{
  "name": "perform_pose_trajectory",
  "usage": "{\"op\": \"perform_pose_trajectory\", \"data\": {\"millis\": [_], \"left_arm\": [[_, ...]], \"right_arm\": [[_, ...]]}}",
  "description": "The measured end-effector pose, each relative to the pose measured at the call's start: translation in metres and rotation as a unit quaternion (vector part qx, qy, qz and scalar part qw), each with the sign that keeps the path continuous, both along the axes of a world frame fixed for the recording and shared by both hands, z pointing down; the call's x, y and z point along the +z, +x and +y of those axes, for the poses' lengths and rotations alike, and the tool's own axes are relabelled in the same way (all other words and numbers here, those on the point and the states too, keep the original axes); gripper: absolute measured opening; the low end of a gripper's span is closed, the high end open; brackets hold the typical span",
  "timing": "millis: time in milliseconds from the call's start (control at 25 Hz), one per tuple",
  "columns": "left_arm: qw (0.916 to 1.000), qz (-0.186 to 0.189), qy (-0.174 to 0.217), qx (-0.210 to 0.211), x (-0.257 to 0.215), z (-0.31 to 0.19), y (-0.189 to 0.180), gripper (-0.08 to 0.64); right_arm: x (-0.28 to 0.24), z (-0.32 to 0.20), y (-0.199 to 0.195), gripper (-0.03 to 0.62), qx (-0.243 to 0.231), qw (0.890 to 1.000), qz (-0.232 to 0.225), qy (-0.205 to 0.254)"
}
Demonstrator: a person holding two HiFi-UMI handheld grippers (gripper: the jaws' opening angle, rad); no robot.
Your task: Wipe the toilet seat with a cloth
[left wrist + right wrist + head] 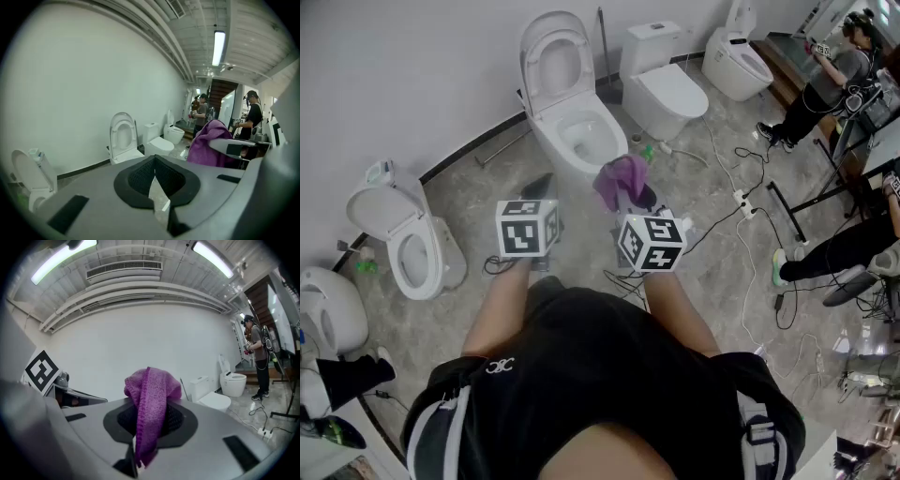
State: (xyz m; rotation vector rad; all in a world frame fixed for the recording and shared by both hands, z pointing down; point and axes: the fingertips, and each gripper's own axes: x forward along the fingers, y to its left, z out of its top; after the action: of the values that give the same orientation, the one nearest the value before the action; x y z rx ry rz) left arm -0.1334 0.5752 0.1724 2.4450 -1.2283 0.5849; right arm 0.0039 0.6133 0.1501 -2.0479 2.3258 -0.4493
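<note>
Head view puts us standing on the grey stone-patterned floor (478, 197), facing a white ceramic toilet (581, 136) set against the wall, its oval seat ring and lid (555, 61) tipped upright. Our right gripper (642, 197) is held out in front of us, well short of the bowl, and its jaws are clamped on a crumpled purple terry cloth (621, 180). In the right gripper view the cloth bunches above the pads and a fold trails down between them. Our left gripper (541, 187) hangs just beside it, jaws pressed together with nothing between them, as the left gripper view makes plain. We judge that no wiping has started: this is the carry to the toilet, the cloth well apart from any porcelain. The next move calls for stepping closer and bringing the right gripper forward and down to the seat. Since the seat looks raised, we may first need the free left gripper to lower it, or else wipe it where it stands. To our right the loose cables (750, 234) on the floor ask for careful footing.
</note>
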Motion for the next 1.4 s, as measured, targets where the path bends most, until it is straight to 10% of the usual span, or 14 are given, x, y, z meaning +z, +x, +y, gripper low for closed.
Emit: {"op": "perform_pose_trajectory", "data": {"millis": [1400], "left_arm": [[0.9983,-0.026,-0.004,0.052,0.014,0.000,0.067,0.006]], "right_arm": [[0.030,0.012,0.052,0.066,0.031,0.999,-0.009,-0.022]]}}
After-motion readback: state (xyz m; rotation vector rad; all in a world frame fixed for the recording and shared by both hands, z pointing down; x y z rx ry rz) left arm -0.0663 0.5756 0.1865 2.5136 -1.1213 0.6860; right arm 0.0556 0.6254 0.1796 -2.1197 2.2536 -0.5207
